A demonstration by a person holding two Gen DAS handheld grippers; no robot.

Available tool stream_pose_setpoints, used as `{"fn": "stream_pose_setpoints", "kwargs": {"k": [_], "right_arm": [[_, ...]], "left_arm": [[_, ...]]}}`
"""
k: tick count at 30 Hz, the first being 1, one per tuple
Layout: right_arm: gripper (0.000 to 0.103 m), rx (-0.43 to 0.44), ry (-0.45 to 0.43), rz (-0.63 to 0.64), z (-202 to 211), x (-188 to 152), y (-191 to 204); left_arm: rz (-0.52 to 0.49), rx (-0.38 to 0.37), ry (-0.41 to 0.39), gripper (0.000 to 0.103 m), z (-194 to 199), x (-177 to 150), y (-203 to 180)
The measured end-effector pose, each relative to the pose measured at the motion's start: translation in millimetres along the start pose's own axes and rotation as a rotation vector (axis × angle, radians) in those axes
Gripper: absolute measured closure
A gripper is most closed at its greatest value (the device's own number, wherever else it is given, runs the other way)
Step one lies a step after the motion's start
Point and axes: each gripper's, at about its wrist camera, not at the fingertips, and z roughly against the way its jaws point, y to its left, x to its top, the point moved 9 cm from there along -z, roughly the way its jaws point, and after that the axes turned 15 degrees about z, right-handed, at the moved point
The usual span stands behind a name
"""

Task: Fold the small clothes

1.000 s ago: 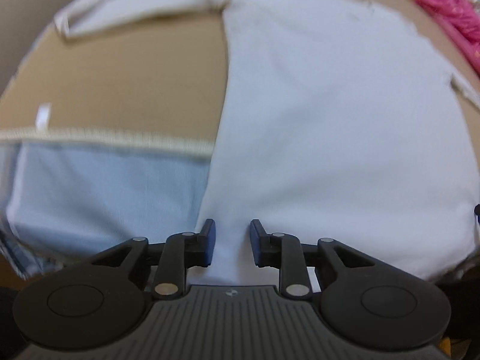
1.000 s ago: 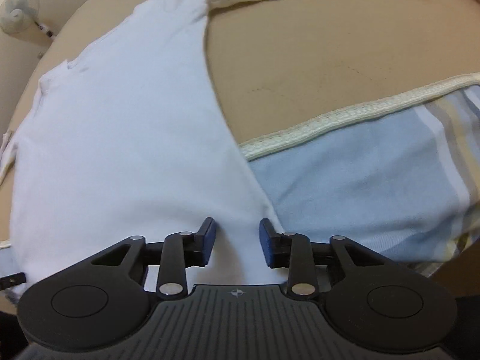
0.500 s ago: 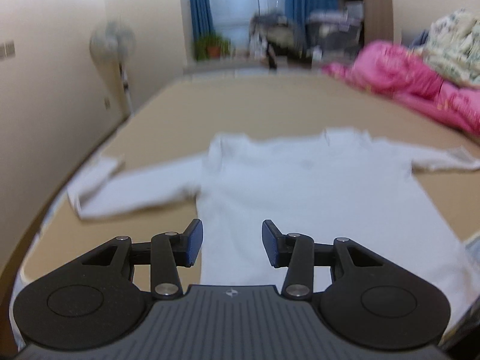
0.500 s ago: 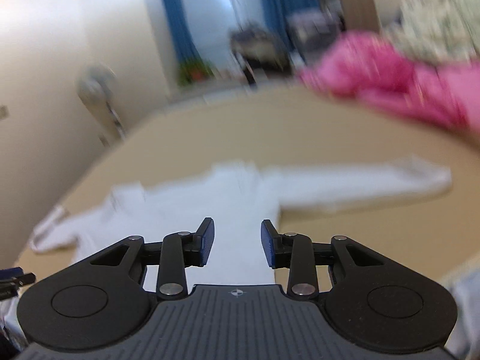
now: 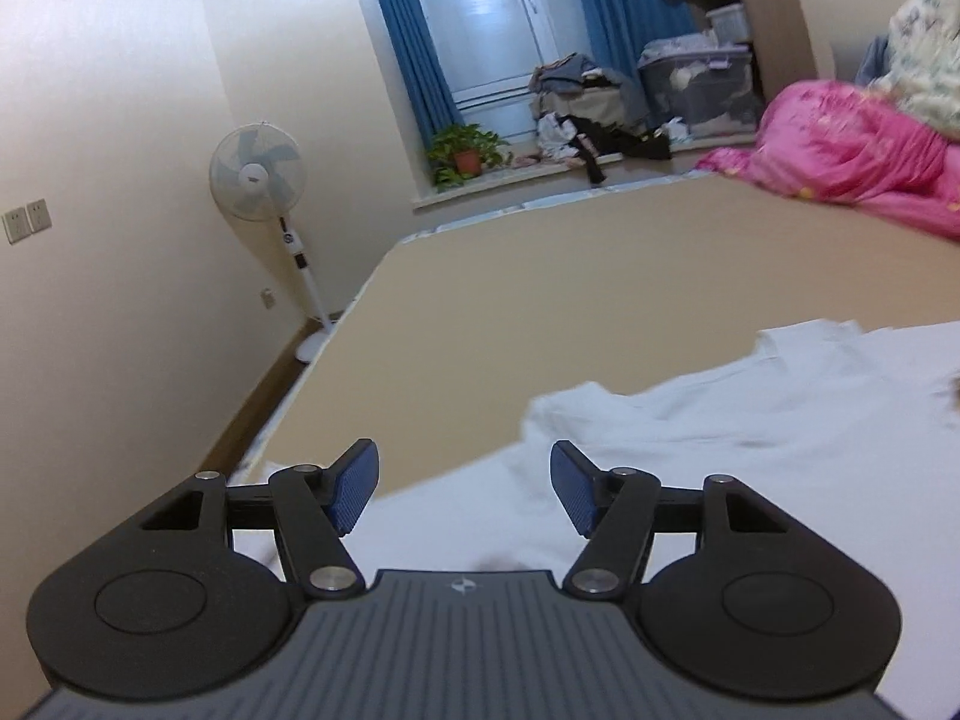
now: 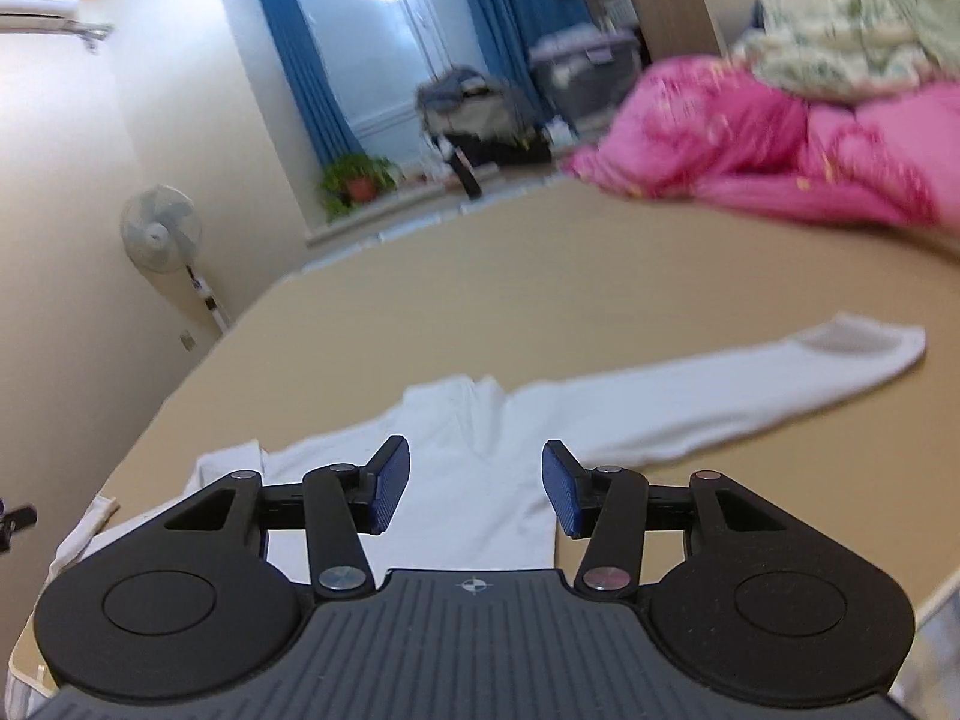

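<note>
The white long-sleeved shirt (image 6: 480, 480) lies flat on the tan bed surface (image 6: 540, 276), low in both frames. The left gripper (image 5: 463, 489) and right gripper (image 6: 475, 483) have just been opening; their jaws are spread, with nothing between them. A pink quilt (image 6: 780, 150) lies at the upper right.

A white long-sleeved top (image 6: 480, 480) lies spread flat on the tan bed surface (image 6: 540, 276), its body smooth. One sleeve (image 6: 750, 384) stretches straight out sideways (cuff opening showing); in the left wrist view the cloth (image 5: 750, 432) looks slightly rumpled.
</note>
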Motion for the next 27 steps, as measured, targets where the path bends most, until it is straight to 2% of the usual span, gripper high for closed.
{"fn": "stream_pose_setpoints", "kwargs": {"k": [4, 5, 7, 8, 10, 14, 18, 21, 27], "right_arm": [[0.051, 0.000, 0.030, 0.009, -14, -4, 3], [0.051, -0.003, 0.034, 0.016, -14, -7, 6], [0.051, -0.004, 0.043, 0.023, -18, -9, 8], [0.051, -0.003, 0.047, 0.026, -17, -11, 8], [0.051, 0.000, 0.058, 0.039, -23, -13, 10], [0.051, -0.012, 0.074, 0.078, -37, -11, 11], [0.051, -0.013, 0.087, 0.092, -44, -12, 15], [0.051, -0.005, 0.092, 0.114, -47, -12, 21], [0.052, 0.012, 0.110, 0.150, -54, -14, 31]], "left_arm": [[0.057, 0.067, 0.023, 0.033, -48, -5, 24], [0.089, 0.086, 0.046, 0.033, -58, -14, 32], [0.132, 0.156, 0.184, 0.035, -85, -32, 47], [0.175, 0.176, 0.213, 0.035, -92, -35, 54], [0.232, 0.171, 0.231, 0.035, -102, -34, 64], [0.229, 0.210, 0.249, 0.035, -119, -37, 76], [0.182, 0.232, 0.226, 0.035, -129, -36, 85], [0.144, 0.289, 0.213, 0.035, -134, -41, 95], [0.138, 0.419, 0.160, 0.036, -164, -34, 127]]}}
